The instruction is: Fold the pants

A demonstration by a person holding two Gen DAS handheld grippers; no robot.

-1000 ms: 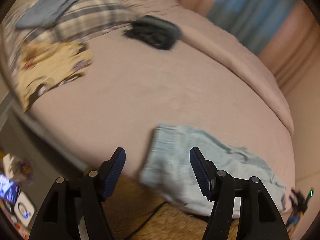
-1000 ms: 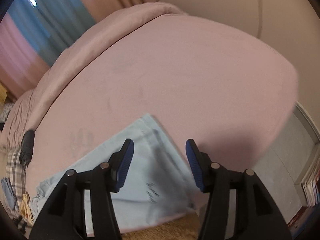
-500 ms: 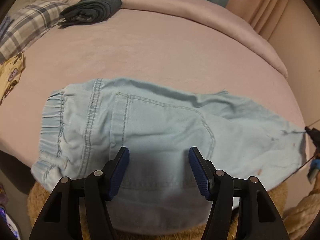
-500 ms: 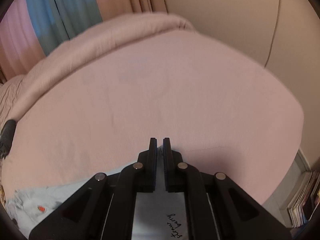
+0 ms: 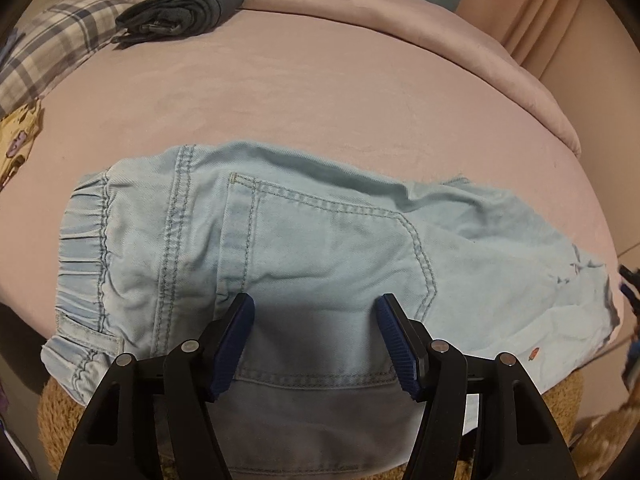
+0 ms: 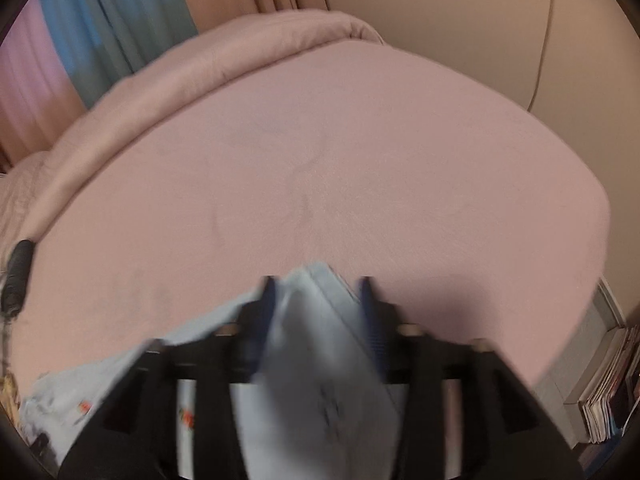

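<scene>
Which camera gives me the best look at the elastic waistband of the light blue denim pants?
The left wrist view: the gathered elastic waistband lies sharp and unobstructed at the left end of the light blue denim pants. The right wrist view is motion-blurred and shows only a raised cloth corner between the fingers; no waistband.

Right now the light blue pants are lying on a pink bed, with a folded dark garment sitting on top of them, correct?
Not quite. The dark garment lies apart from the light blue pants, farther back on the pink bed beside a plaid pillow. Nothing sits on the pants. The left wrist view shows it.
</scene>
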